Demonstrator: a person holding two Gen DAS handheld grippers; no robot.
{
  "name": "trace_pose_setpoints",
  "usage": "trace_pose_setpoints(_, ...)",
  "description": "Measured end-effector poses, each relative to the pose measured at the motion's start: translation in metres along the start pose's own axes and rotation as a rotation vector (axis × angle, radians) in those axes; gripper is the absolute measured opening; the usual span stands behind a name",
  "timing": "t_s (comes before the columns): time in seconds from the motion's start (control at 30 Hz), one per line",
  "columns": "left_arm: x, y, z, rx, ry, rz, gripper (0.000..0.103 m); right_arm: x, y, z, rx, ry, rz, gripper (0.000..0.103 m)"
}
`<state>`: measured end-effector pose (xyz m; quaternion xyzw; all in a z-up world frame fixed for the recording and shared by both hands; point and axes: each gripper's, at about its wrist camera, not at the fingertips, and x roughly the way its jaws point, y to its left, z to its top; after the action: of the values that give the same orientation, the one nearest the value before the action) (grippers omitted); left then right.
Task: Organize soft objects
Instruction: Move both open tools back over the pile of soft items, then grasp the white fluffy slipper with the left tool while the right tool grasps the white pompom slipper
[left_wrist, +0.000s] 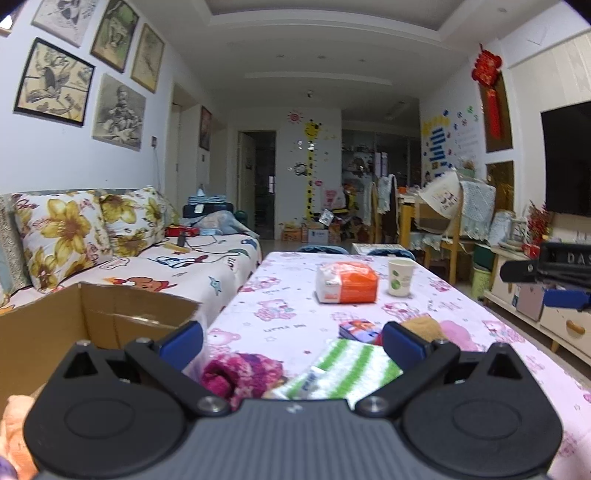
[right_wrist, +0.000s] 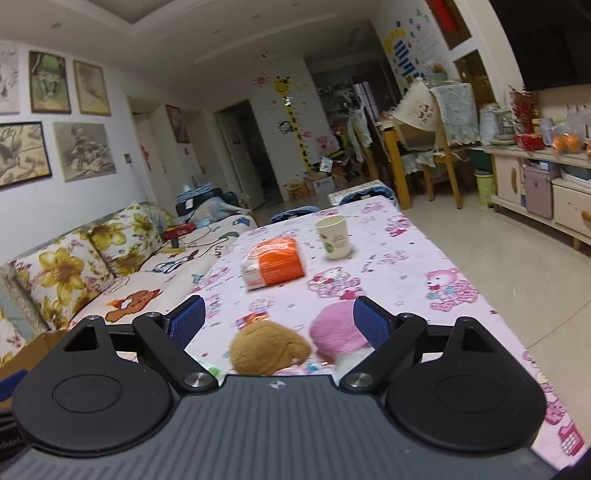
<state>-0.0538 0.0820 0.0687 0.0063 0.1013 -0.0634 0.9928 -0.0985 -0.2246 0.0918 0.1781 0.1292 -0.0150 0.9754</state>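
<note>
Soft items lie on the near end of a table with a pink bear-print cloth. In the left wrist view a magenta fuzzy cloth and a green-and-white striped cloth sit under my open left gripper, which holds nothing. A brown plush piece and a pink soft item lie between the fingers of my open right gripper, which hovers above them. The right gripper also shows at the right edge of the left wrist view. An open cardboard box stands left of the table.
An orange-and-white tissue pack and a paper cup stand mid-table. A small colourful box lies near the soft items. A sofa with floral cushions runs along the left; a cabinet and chairs stand at the right.
</note>
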Motion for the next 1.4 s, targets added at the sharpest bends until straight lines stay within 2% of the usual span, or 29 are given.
trace_pose_setpoints(0.3,-0.001,-0.034,-0.005,0.097,0.007,-0.07,0.102,0.015,-0.014,0.007,0.007,0.018,-0.061,0.103)
trace_pose_setpoints(0.53,-0.002,-0.067,-0.016,0.195,0.028,-0.159,0.102,0.01,-0.013,-0.007,0.049,0.059,-0.092,0.103)
trace_pose_setpoints(0.77,0.001,-0.098,-0.029,0.247,0.075,-0.242,0.102,0.012,-0.012,-0.016,0.114,0.124,-0.111,0.103)
trace_pose_setpoints(1.03,0.008,-0.128,-0.046,0.3,0.161,-0.317,0.102,0.03,-0.003,-0.029,0.177,0.239,-0.032,0.103)
trace_pose_setpoints(1.23,0.022,-0.142,-0.054,0.29,0.217,-0.336,0.102,0.042,0.012,-0.034,0.141,0.298,0.05,0.103)
trace_pose_setpoints(1.4,0.036,-0.145,-0.052,0.252,0.281,-0.353,0.102,0.052,0.014,-0.036,0.141,0.349,0.065,0.103)
